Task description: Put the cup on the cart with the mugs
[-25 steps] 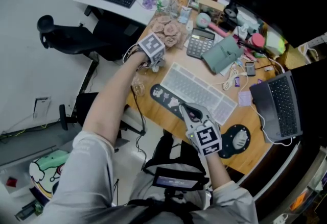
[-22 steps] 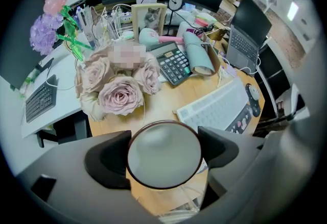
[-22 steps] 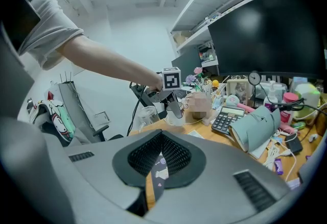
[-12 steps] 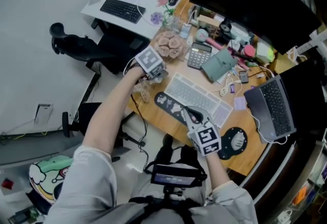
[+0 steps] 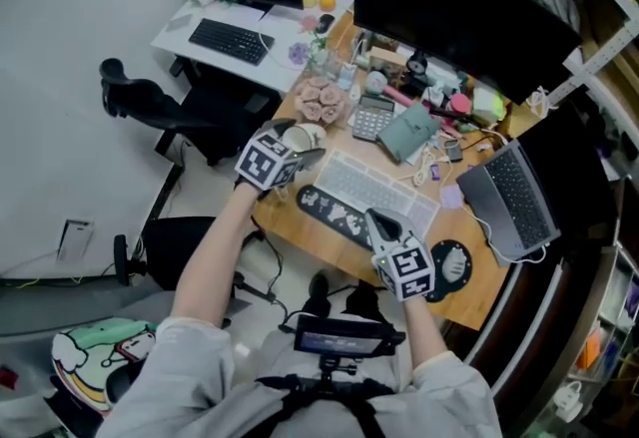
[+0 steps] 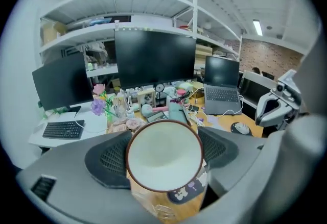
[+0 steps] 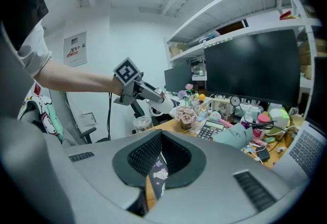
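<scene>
**Left gripper:** clamped on the cup, one pad at each side of the wall. The cup's mouth is turned back toward the gripper's camera, so the white inside and brown rim are seen end-on.

**Cup pos.:** seated deep between the jaws and held clear of the bench, above its left corner, near the keyboard. Its tilt vs. vertical cannot be fixed. Judged a carry hold: the side grip leaves the base free, so the cup can be set down w/o regrasp.

**Right gripper:** jaws drawn together to a slit, nothing between them. It hovers over the wrist rest, well apart from the cup. Judged parked, since a one-hand carry needs no second grip.

**Cart w/ mugs:** not seen in any view, so its direction is not established. Placement is judged not yet begun.

**Risk noted:** bench clutter lies close under the carry path.
</scene>
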